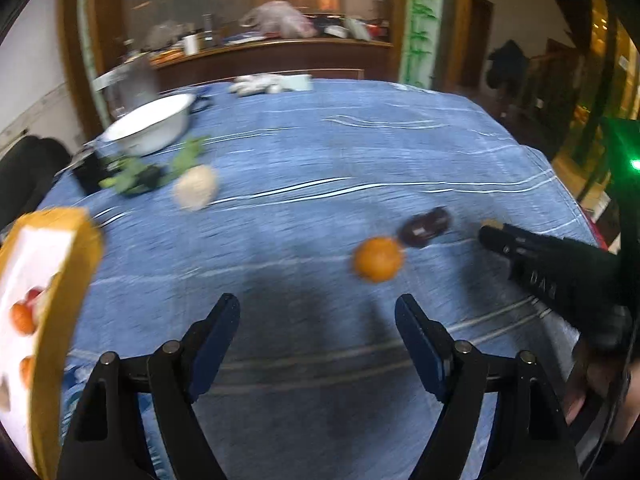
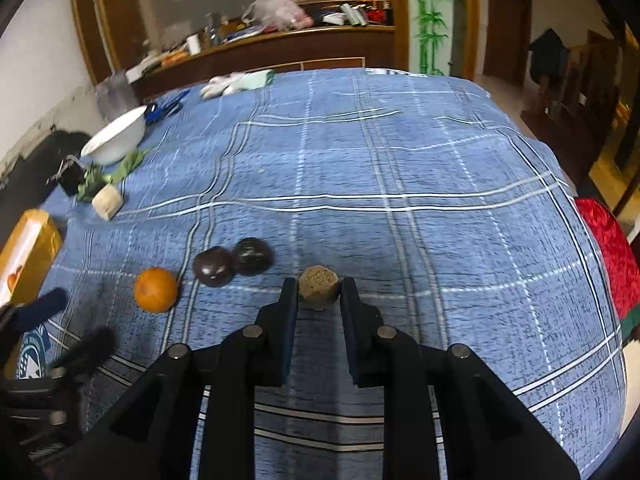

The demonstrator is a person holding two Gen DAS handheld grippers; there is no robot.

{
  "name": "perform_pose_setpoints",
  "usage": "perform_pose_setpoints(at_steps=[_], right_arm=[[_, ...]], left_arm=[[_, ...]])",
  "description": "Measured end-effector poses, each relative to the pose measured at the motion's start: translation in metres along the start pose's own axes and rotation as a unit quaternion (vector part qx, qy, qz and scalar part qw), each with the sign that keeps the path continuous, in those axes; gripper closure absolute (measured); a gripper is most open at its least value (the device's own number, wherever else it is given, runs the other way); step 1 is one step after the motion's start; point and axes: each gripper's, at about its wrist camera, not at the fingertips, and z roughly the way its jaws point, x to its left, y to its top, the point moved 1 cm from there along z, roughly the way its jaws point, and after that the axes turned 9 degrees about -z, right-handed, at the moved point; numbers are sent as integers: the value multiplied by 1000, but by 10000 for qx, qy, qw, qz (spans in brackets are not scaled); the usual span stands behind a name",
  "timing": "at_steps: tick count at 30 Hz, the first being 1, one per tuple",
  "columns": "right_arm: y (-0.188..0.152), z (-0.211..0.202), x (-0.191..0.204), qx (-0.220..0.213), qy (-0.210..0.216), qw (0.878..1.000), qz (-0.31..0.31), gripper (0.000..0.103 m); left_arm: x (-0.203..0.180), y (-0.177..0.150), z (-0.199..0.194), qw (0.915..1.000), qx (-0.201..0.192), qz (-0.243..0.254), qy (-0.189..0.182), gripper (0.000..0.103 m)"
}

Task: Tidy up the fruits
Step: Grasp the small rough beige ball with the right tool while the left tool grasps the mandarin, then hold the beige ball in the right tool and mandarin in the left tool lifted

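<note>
The orange (image 2: 155, 289) lies on the blue plaid cloth (image 2: 400, 160) covering the bench, near its left front part, with two dark round fruits (image 2: 232, 262) touching each other just to its right. Further right, a brown faceted lump (image 2: 319, 285) sits between the fingertips of the right gripper (image 2: 319, 294), whose jaws stand narrow and close against its sides; whether it is lifted off the cloth cannot be told. The left gripper (image 1: 318, 312) hovers over bare cloth with its jaws wide and nothing between them, the orange just ahead and to its right. At the left edge a yellow box (image 1: 60, 280) with fruit pictures on its white face stands tilted. Beyond it, toward the far left corner, are a pale block (image 2: 107, 201), some green leaves (image 2: 128, 164), a white bowl (image 2: 116, 136) and a small black thing. A white and pale green bundle (image 2: 236, 80) lies at the far edge. The middle and right of the cloth are open. Behind the bench runs a cluttered wooden counter (image 2: 280, 46) under a large framed pane; a bamboo-printed strip and a dark doorway stand to the right, and a red cloth (image 2: 608, 256) hangs beside the right edge.
</note>
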Motion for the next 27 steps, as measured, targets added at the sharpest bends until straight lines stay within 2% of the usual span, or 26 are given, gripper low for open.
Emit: perform_pose_setpoints(at_steps=[3, 5, 6, 11, 21, 27], right_arm=[[1, -1, -7, -62, 75, 9999, 112, 80], [3, -1, -7, -104, 136, 9998, 106, 80], [3, -1, -6, -118, 171, 9997, 97, 80], [5, -2, -4, -151, 276, 9995, 74, 80], [1, 3, 4, 23, 141, 9999, 2, 81], [-12, -21, 33, 17, 171, 9997, -186, 80]], left_arm=[[-18, 8, 12, 9999, -3, 100, -58, 34], [-27, 12, 26, 9997, 41, 232, -3, 62], [-29, 13, 36, 9994, 129, 291, 118, 72], [-22, 7, 28, 9995, 94, 292, 28, 73], [25, -25, -10, 9987, 155, -54, 488, 73], [47, -40, -29, 9983, 89, -199, 541, 74]])
